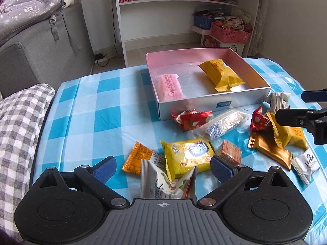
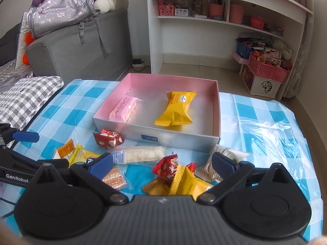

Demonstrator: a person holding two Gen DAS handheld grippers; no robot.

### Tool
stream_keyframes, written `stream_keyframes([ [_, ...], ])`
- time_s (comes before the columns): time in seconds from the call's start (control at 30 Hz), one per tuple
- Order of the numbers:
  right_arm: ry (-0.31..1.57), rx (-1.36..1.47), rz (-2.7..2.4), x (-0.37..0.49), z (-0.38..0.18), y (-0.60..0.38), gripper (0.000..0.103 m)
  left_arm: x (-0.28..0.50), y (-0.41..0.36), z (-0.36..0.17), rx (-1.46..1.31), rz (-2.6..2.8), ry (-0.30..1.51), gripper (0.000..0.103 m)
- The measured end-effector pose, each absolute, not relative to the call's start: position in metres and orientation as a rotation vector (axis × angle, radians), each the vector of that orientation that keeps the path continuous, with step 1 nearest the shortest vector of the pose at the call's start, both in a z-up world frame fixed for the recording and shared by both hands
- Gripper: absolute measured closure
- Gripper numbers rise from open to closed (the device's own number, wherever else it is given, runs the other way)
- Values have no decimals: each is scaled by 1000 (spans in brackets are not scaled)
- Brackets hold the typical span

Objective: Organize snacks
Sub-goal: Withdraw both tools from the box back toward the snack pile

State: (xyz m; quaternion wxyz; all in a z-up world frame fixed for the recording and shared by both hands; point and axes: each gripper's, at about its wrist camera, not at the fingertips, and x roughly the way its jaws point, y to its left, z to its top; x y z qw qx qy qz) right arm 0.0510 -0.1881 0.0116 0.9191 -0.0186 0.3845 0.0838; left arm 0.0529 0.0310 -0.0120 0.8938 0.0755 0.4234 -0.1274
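Note:
A pink-lined box (image 1: 214,102) (image 2: 177,137) on the blue checked table holds a pink packet (image 1: 170,86) (image 2: 123,110) and a yellow packet (image 1: 221,74) (image 2: 177,108). Several loose snacks lie in front of it. My left gripper (image 1: 163,168) is open over a white packet (image 1: 163,185) and a yellow packet (image 1: 188,155). My right gripper (image 2: 162,163) is open over a yellow packet (image 2: 188,183) and a red candy (image 2: 166,167); its fingers (image 1: 292,117) show at the right edge of the left wrist view.
A red candy (image 1: 191,118) (image 2: 108,139) and a long white packet (image 1: 222,124) (image 2: 143,153) lie against the box front. A grey checked cushion (image 1: 18,122) borders the table's left edge. A sofa (image 2: 81,47) and white shelf (image 2: 224,26) stand behind.

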Motion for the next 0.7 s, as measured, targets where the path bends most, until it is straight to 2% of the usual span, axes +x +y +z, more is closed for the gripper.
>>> stream_keyframes([
  [0.27, 827, 13, 208, 31, -17, -183, 0, 23, 38, -39, 170, -323, 831, 3],
  [0.47, 821, -55, 291, 12, -41, -166, 0, 10, 37, -65, 174, -410, 778, 3],
  [0.7, 816, -179, 420, -7, -67, -142, 0, 11, 44, -72, 167, -468, 702, 3],
])
